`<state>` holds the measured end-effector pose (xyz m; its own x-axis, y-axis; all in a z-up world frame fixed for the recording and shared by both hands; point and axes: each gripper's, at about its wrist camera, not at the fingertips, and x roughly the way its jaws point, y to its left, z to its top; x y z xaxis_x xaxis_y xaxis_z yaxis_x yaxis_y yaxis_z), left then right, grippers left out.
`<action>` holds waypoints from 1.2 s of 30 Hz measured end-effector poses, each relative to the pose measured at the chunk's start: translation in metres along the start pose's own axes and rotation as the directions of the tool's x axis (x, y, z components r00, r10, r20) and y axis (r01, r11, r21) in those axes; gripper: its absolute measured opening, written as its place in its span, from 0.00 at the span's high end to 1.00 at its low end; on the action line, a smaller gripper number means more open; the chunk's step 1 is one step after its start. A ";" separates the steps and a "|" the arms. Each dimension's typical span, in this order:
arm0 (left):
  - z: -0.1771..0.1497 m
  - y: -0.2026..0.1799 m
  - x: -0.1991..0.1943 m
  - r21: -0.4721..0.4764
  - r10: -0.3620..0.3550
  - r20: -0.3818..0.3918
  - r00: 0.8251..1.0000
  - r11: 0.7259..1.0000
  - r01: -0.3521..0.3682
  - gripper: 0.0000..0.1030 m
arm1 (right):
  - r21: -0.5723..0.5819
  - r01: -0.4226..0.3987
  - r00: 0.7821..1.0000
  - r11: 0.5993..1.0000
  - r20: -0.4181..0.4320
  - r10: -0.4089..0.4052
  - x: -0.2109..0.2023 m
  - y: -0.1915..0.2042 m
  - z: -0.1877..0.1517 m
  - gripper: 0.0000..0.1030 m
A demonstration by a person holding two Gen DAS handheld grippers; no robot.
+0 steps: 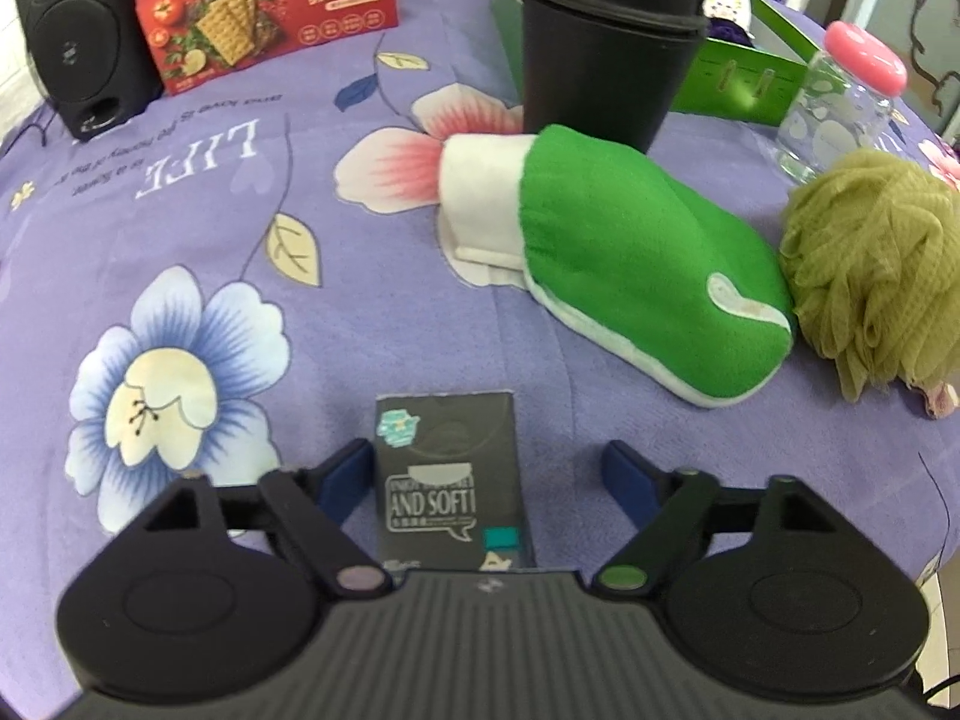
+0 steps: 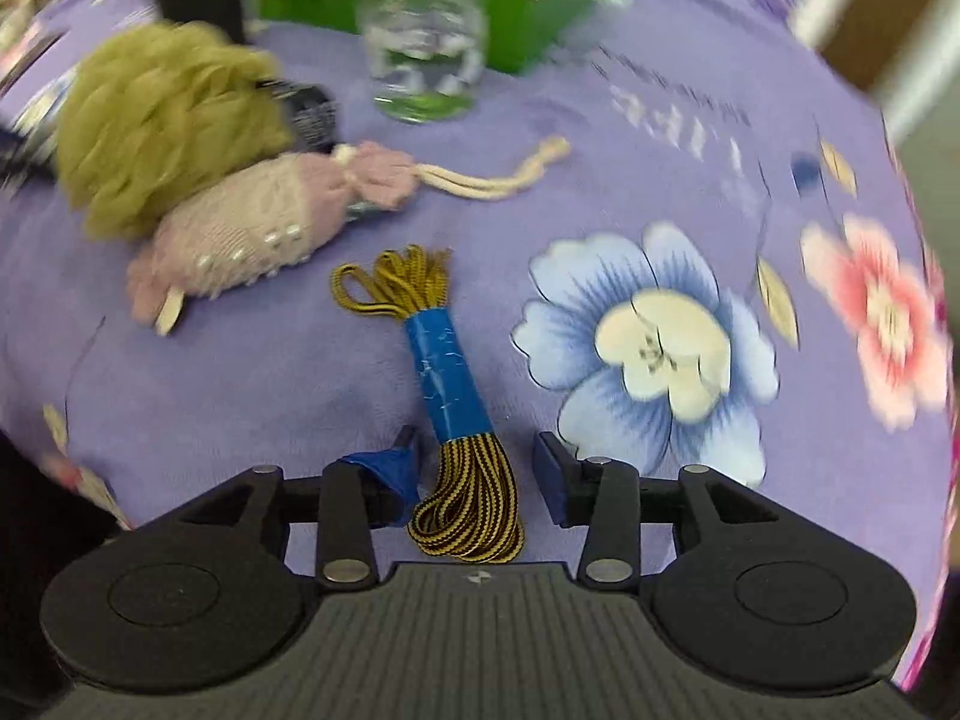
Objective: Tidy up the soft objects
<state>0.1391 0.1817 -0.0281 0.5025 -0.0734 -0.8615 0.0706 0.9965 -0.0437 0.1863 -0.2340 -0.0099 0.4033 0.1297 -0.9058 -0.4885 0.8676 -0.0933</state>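
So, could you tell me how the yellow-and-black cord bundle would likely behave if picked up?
The cord bundle would probably stay together, since blue tape binds its middle. Its free loops at both ends look floppy and would likely droop. It seems light and unlikely to roll.

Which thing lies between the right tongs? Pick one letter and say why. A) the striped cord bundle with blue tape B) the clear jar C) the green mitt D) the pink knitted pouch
A: in the right wrist view the black-and-yellow cord bundle lies on the purple cloth between the open right tongs, whose pads do not press it.
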 end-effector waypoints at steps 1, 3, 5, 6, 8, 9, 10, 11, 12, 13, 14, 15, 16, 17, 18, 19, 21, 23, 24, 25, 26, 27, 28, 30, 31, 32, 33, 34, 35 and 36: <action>-0.001 -0.001 0.002 -0.001 -0.005 0.001 1.000 1.000 0.005 0.09 | 0.016 -0.005 1.000 1.000 -0.014 0.005 0.001 -0.001 0.003 0.74; -0.004 -0.003 0.002 0.017 0.004 0.020 1.000 1.000 -0.005 0.09 | 0.035 -0.019 0.999 0.999 -0.037 0.020 0.002 -0.004 0.007 0.74; -0.006 -0.004 0.002 0.022 0.002 0.031 1.000 1.000 -0.002 0.09 | 0.035 -0.030 0.998 0.999 -0.049 0.032 0.003 -0.006 0.009 0.74; -0.006 -0.003 0.002 0.018 -0.002 0.032 0.999 1.000 0.002 0.09 | 0.025 -0.035 0.998 0.999 -0.050 0.036 0.003 -0.006 0.009 0.73; -0.005 -0.003 0.002 0.024 -0.006 0.031 1.000 1.000 0.005 0.09 | 0.003 -0.038 0.999 0.999 -0.036 0.038 0.002 -0.004 0.006 0.73; -0.005 -0.003 0.003 0.033 -0.004 0.029 1.000 0.999 0.003 0.09 | -0.014 -0.039 0.999 0.999 -0.020 0.039 0.002 -0.004 0.003 0.73; -0.005 -0.004 0.003 0.045 -0.003 0.025 1.000 0.999 0.002 0.08 | -0.032 -0.033 0.999 0.999 -0.013 0.033 0.001 -0.001 0.002 0.73; -0.006 -0.004 0.003 0.052 -0.002 0.021 1.000 0.999 0.001 0.08 | -0.053 -0.029 1.000 0.998 -0.011 0.029 0.001 0.001 0.001 0.73; -0.005 -0.004 0.003 0.055 -0.004 0.015 1.000 0.999 0.003 0.08 | -0.072 -0.028 1.000 0.997 -0.012 0.027 0.000 0.001 0.002 0.73; -0.004 -0.004 0.004 0.053 -0.006 0.008 1.000 0.999 0.006 0.07 | -0.074 -0.029 1.000 0.997 -0.014 0.029 0.001 0.000 0.004 0.71; -0.003 -0.003 0.004 0.051 -0.007 0.000 1.000 0.999 0.006 0.07 | -0.056 -0.032 0.999 0.998 -0.017 0.031 0.002 -0.001 0.004 0.70; -0.002 -0.004 0.005 0.056 -0.001 -0.007 1.000 0.998 0.002 0.07 | -0.021 -0.037 0.999 0.999 -0.021 0.037 0.004 -0.005 0.007 0.69; -0.002 -0.005 0.005 0.065 0.007 -0.011 1.000 0.998 -0.006 0.07 | 0.017 -0.042 0.999 0.999 -0.022 0.042 0.005 -0.007 0.008 0.67; -0.002 -0.007 0.005 0.070 0.016 -0.013 1.000 0.997 -0.015 0.07 | 0.041 -0.043 0.999 0.998 -0.014 0.044 0.004 -0.009 0.008 0.66; -0.002 -0.009 0.005 0.074 0.023 -0.010 1.000 0.997 -0.022 0.07 | 0.056 -0.041 0.999 0.998 0.001 0.041 0.005 -0.008 0.007 0.65; -0.003 -0.009 0.005 0.075 0.026 -0.005 1.000 0.997 -0.025 0.07 | 0.052 -0.034 0.999 0.998 0.018 0.033 0.005 -0.007 0.005 0.64; -0.005 -0.007 0.004 0.070 0.016 0.005 1.000 0.997 -0.016 0.07 | 0.003 -0.013 0.998 1.000 0.056 0.013 0.003 -0.001 -0.001 0.65; -0.004 -0.003 0.004 0.043 0.012 -0.002 1.000 0.999 -0.012 0.12 | -0.005 -0.011 0.996 1.000 0.084 0.011 0.002 0.001 -0.007 0.75; -0.004 -0.004 0.001 0.038 0.021 0.002 1.000 0.999 -0.021 0.19 | -0.017 -0.011 0.995 1.000 0.094 0.013 0.001 0.004 -0.008 0.90; -0.002 -0.005 -0.004 0.041 0.014 0.011 1.000 0.999 -0.015 0.46 | -0.044 -0.009 0.995 0.999 0.102 0.013 -0.001 0.009 -0.010 1.00; -0.001 -0.006 -0.011 0.040 0.005 0.012 1.000 0.999 -0.006 0.56 | -0.066 -0.002 0.994 0.998 0.105 0.009 -0.003 0.015 -0.011 1.00; 0.000 -0.005 -0.017 0.017 0.001 0.011 1.000 1.000 -0.001 0.56 | -0.081 0.002 0.994 0.997 0.106 0.007 -0.006 0.019 -0.013 1.00; 0.001 -0.005 -0.023 0.006 0.000 0.029 1.000 1.000 0.000 0.56 | -0.078 -0.010 0.994 0.997 0.109 0.019 -0.009 0.019 -0.015 1.00; 0.001 -0.007 -0.039 0.011 0.006 0.063 0.998 1.000 -0.007 0.56 | -0.016 -0.054 0.988 0.998 0.146 0.056 -0.020 0.013 -0.018 1.00; 0.003 -0.009 -0.048 0.011 0.002 0.080 0.997 1.000 -0.002 0.56 | 0.023 -0.071 0.982 0.997 0.175 0.066 -0.028 0.008 -0.019 1.00; 0.006 -0.010 -0.057 0.013 -0.012 0.094 0.996 1.000 0.011 0.56 | 0.055 -0.085 0.976 0.995 0.207 0.072 -0.038 0.004 -0.020 1.00; 0.011 -0.012 -0.066 0.014 -0.018 0.110 0.994 1.000 0.017 0.56 | 0.076 -0.095 0.968 0.993 0.239 0.074 -0.048 0.001 -0.019 1.00; 0.017 -0.013 -0.075 0.015 -0.018 0.128 0.992 1.000 0.017 0.56 | 0.093 -0.104 0.960 0.990 0.269 0.075 -0.058 -0.001 -0.017 1.00; 0.026 -0.014 -0.084 0.017 -0.027 0.145 0.989 1.000 0.025 0.56 | 0.102 -0.113 0.951 0.988 0.299 0.078 -0.068 -0.004 -0.013 1.00; 0.036 -0.014 -0.091 0.015 -0.041 0.161 0.986 0.999 0.040 0.56 | 0.105 -0.118 0.940 0.987 0.331 0.077 -0.077 -0.007 -0.008 1.00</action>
<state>0.1238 0.1733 0.0693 0.6315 -0.1199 -0.7660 0.1030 0.9922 -0.0704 0.1524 -0.2534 0.0576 0.5977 0.3482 -0.7221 -0.4486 0.8918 0.0587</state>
